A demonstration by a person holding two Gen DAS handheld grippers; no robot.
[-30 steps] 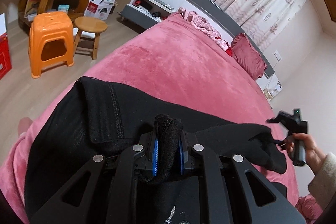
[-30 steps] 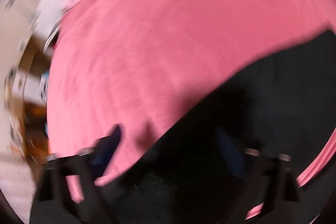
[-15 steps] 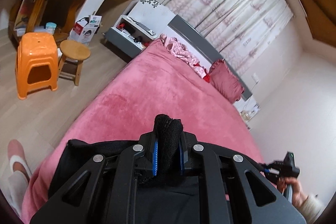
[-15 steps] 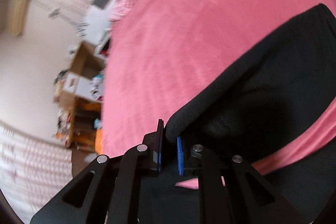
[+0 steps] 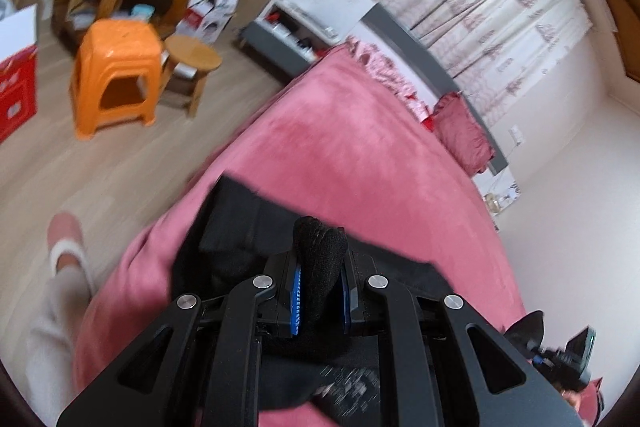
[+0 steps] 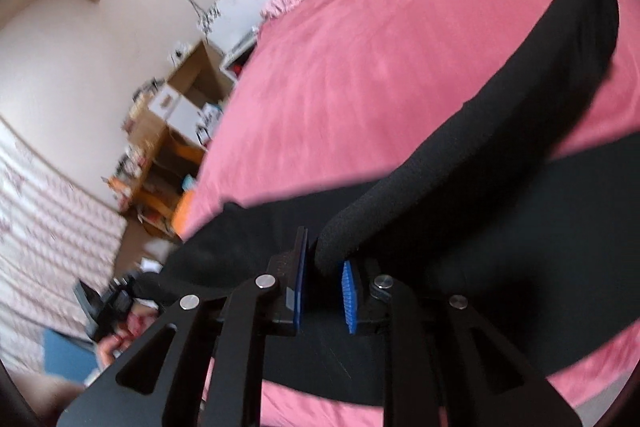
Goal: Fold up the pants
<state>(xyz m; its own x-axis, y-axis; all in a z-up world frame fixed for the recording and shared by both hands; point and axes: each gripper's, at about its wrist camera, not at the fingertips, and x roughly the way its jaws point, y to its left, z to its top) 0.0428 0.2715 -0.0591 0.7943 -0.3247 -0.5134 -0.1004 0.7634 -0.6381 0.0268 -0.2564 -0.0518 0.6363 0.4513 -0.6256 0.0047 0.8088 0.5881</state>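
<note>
Pinching black pants (image 5: 320,247) in both near-closed jaws

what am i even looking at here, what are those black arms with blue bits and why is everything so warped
There is no robot here: a person holds a hand-held two-finger clamp in each hand, and each clamp carries a wide-angle camera that looks along its fingers, which bends the room.

The left wrist view shows the left gripper. Its blue pads are shut on a bunched edge of the black pants, which lie on the pink bed cover. An orange stool stands on the floor beyond.

The right wrist view shows the right gripper. Its jaws have just been closing, then eased a little, and they pinch a rolled edge of the same pants.

Both hands hold one garment, for folding.
</note>
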